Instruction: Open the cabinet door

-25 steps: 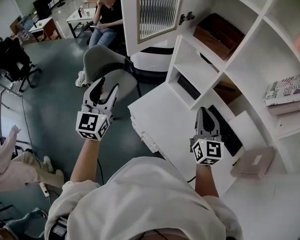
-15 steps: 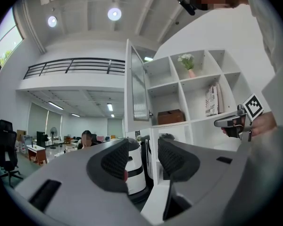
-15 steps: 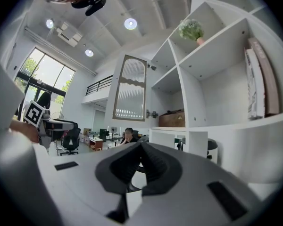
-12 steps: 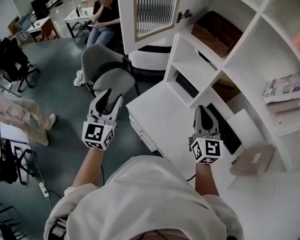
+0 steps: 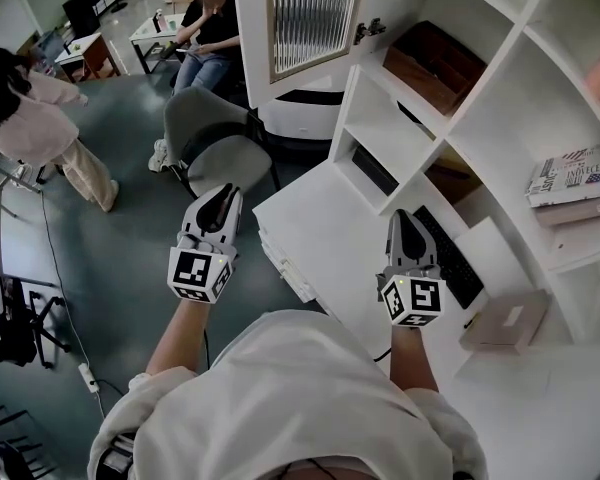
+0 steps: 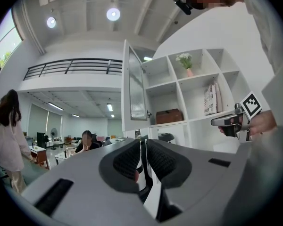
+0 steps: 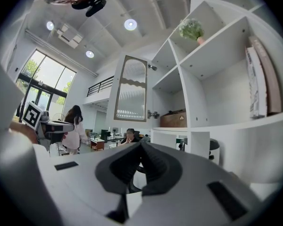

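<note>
The cabinet door [image 5: 315,18], white-framed with ribbed glass, stands swung open at the top of the shelf unit, and it also shows in the left gripper view [image 6: 134,95] and the right gripper view [image 7: 132,88]. My left gripper [image 5: 220,196] hangs over the floor left of the desk, well below and apart from the door. Its jaws have just been closing; only a thin slit is left [image 6: 142,147], with nothing between them. Over the white desk [image 5: 320,228], my right gripper [image 5: 408,220] is shut and empty [image 7: 140,147].
A grey chair [image 5: 215,138] stands under the door. A keyboard [image 5: 450,258] and a tissue box [image 5: 505,323] lie on the desk. The shelves hold a brown box [image 5: 435,63] and books [image 5: 575,183]. One person sits [image 5: 210,28]; another walks at left [image 5: 30,118].
My left gripper has come down and nearer to me, and its jaws have closed. A person has walked up the left side of the room. The right gripper has kept still.
</note>
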Demonstrator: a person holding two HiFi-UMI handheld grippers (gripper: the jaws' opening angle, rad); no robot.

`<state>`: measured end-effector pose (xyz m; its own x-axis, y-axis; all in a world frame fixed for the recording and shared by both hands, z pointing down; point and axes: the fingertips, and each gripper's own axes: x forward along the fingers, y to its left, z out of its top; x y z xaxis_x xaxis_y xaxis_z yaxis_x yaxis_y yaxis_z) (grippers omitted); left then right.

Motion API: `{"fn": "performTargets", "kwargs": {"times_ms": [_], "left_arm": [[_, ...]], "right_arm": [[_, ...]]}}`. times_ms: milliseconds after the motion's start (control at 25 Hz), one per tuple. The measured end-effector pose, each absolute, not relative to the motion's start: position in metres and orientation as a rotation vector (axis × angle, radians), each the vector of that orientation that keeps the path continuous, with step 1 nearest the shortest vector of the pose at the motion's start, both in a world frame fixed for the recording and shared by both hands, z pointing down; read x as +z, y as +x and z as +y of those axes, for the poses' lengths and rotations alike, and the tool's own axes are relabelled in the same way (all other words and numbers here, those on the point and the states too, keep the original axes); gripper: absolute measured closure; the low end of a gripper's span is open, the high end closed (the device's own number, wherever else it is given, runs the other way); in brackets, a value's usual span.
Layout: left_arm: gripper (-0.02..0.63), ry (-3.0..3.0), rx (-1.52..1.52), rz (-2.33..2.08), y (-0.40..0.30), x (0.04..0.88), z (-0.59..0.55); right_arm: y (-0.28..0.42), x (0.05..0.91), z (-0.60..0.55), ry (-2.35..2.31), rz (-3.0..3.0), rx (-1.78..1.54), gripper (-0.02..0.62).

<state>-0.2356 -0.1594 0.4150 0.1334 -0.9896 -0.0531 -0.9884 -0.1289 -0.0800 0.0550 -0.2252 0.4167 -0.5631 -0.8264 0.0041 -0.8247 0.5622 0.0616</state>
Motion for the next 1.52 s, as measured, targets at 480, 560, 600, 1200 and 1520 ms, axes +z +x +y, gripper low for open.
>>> {"fn": "performTargets", "kwargs": {"times_ms": [480, 560, 600, 1200, 1520], "left_arm": [[0.606, -2.272, -0.039, 1.995, -0.229, 0.413, -0.159], [0.606, -2.273, -0.043, 1.991, -0.228, 0.413, -0.16], [0.606, -2.275, -0.045, 1.989, -0.227, 0.413, -0.16], [0.606, -2.286, -0.053, 1.979, -0.222, 0.413, -0.163], [0.606, -2.289, -0.053, 1.976, -0.222, 0.412, -0.165]], "right_arm": [[0.054, 0.416, -0.226, 1.434, -2.762, -0.079, 0.591], [0.053, 0.417, -0.226, 1.426, -2.762, -0.081, 0.592], [0.052, 0.417, -0.225, 1.421, -2.761, -0.082, 0.592], [0.052, 0.418, -0.223, 1.399, -2.762, -0.083, 0.592], [0.053, 0.417, -0.222, 1.398, -2.758, -0.093, 0.592]]}}
